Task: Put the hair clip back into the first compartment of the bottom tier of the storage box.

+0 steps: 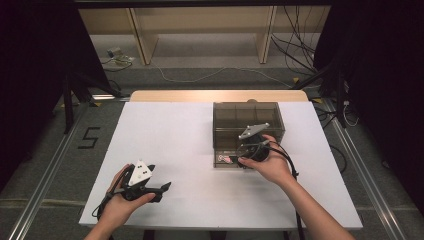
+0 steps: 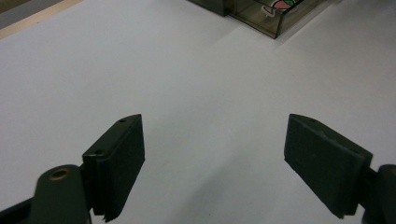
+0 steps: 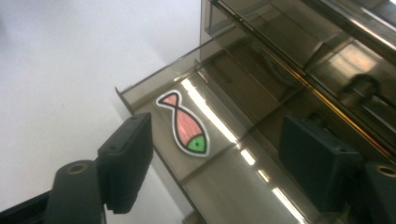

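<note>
Smoked clear drawer box (image 1: 248, 120) on table's right half; bottom drawer (image 3: 219, 154) pulled open, fish sticker (image 3: 183, 124) (pink, green head) flat inside.

Lab: black curtains (image 1: 35, 50), floor cables (image 1: 210, 74)

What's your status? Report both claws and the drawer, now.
Left claw open, idle over bare white table. Right claw open at smoky drawer box. Bottom drawer pulled out, fish sticker inside. Nothing in the way.

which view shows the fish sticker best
The right gripper view: the fish sticker lies close and whole in the open drawer. The high view shows a tiny blur; the left gripper view catches just its edge.
</note>
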The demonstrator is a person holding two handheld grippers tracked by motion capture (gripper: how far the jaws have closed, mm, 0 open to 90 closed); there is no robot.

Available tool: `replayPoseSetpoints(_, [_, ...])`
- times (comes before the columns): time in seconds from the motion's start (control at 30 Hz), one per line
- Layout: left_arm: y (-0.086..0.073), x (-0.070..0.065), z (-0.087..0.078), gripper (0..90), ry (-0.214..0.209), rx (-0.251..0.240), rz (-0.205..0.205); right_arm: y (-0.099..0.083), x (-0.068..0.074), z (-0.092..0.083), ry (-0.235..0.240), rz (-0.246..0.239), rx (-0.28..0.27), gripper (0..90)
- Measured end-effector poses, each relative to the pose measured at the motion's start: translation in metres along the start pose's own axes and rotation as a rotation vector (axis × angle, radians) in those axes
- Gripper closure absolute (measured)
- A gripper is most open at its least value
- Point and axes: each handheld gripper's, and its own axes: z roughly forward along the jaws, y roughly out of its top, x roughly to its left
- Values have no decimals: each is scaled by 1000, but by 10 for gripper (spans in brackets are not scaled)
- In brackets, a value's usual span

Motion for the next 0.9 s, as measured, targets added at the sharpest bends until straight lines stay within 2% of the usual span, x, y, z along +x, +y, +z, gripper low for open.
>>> replayPoseSetpoints(0.13, [0,-1,0,201,-1,-1,-1,-8,1,-9,-21,-19,-18,245])
replayPoseSetpoints(0.3, [0,0,0,200,-4,0,-3,-20,0,-19,-48,-12,-15,262])
replayPoseSetpoints(0.37, [1,-1,1,200,-6,-1,-4,-26,1,-24,-61,-10,-39,273])
replayPoseSetpoints(0.6, [1,-1,2,200,-9,4,10,-45,0,-39,-83,39,-74,262])
replayPoseSetpoints(0.83, [1,-1,1,200,-8,-3,2,-46,-3,-43,-98,67,-111,294])
replayPoseSetpoints(0.9, [1,-1,1,200,-7,-3,3,-46,-3,-43,-102,65,-110,341])
